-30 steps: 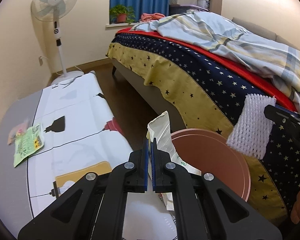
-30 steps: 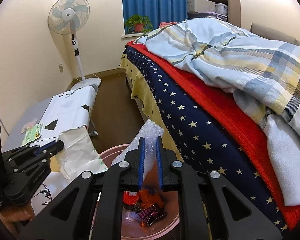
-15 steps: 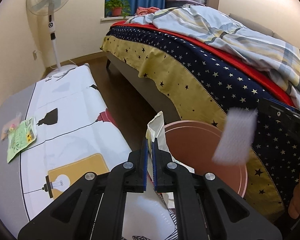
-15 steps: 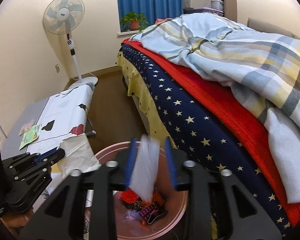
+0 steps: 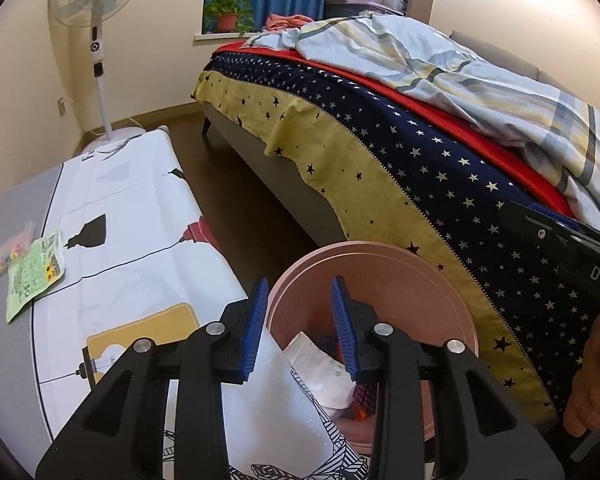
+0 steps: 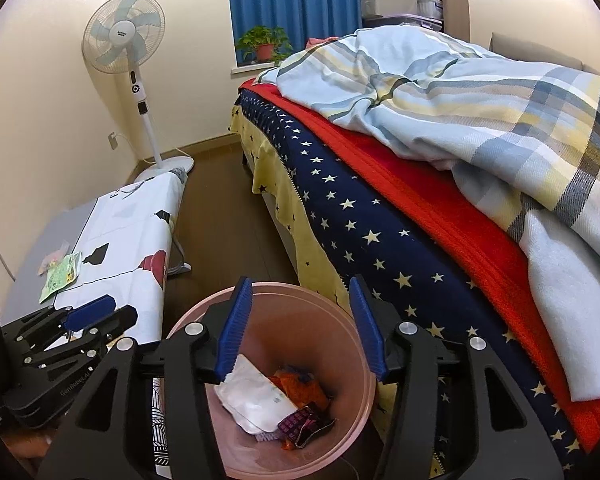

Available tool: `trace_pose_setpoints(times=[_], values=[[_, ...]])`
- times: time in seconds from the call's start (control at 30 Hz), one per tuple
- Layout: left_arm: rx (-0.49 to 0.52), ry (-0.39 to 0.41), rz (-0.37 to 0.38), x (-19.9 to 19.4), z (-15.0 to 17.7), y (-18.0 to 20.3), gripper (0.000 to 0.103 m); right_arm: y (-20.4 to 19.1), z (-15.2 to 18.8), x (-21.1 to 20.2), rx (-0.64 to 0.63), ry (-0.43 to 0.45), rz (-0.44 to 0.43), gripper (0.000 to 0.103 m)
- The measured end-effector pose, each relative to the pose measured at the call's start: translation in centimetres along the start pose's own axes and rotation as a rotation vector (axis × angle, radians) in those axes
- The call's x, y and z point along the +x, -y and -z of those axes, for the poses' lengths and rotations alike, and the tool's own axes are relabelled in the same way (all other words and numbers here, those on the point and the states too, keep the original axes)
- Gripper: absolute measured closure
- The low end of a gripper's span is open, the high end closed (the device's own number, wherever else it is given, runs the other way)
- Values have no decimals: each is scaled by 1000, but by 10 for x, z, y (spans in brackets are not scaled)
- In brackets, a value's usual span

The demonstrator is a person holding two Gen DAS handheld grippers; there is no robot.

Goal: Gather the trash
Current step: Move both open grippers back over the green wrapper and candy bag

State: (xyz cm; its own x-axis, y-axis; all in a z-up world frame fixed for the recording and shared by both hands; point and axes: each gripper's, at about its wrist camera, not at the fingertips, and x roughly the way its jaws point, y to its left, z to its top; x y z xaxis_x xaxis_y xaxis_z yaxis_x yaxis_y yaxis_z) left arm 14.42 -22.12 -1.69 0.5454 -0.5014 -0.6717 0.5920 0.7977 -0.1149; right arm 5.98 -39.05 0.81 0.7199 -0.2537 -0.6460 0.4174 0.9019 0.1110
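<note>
A pink bin point(image 6: 340, 308) stands on the floor between the bed and the table; it also shows in the left wrist view point(image 5: 380, 256). Inside it lie a white paper bag point(image 6: 256, 396), orange and dark wrappers point(image 6: 300, 392) and bits of white foam. My right gripper point(image 6: 300, 328) is open and empty above the bin. My left gripper point(image 5: 300, 324) is open and empty over the bin's near rim; the white bag point(image 5: 324, 372) lies below it. A green packet point(image 5: 34, 272) and a small clear bag point(image 5: 14, 248) lie on the table at the left.
A table with a printed white cloth point(image 5: 140, 240) stands on the left. The bed point(image 6: 420, 200) with a star-patterned cover and a plaid quilt fills the right. A standing fan point(image 6: 128, 48) is in the far corner. Brown floor runs between table and bed.
Both grippers have opened. The white foam net left my right gripper and the white paper bag left my left gripper; both now lie in the bin.
</note>
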Motion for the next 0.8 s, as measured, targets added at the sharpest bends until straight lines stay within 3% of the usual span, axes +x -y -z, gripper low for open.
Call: trace_pose_setpoints(times=[0.3, 0.57, 0.8], values=[[-14, 30, -40, -15, 3, -20, 70, -12, 3, -3, -24, 17, -35, 52], [-53, 59, -100, -44, 14, -66, 70, -43, 2, -9, -45, 47, -145, 54], [-110, 64, -185, -61, 25, -121, 70, -88, 0, -6, -56, 54, -269, 75]])
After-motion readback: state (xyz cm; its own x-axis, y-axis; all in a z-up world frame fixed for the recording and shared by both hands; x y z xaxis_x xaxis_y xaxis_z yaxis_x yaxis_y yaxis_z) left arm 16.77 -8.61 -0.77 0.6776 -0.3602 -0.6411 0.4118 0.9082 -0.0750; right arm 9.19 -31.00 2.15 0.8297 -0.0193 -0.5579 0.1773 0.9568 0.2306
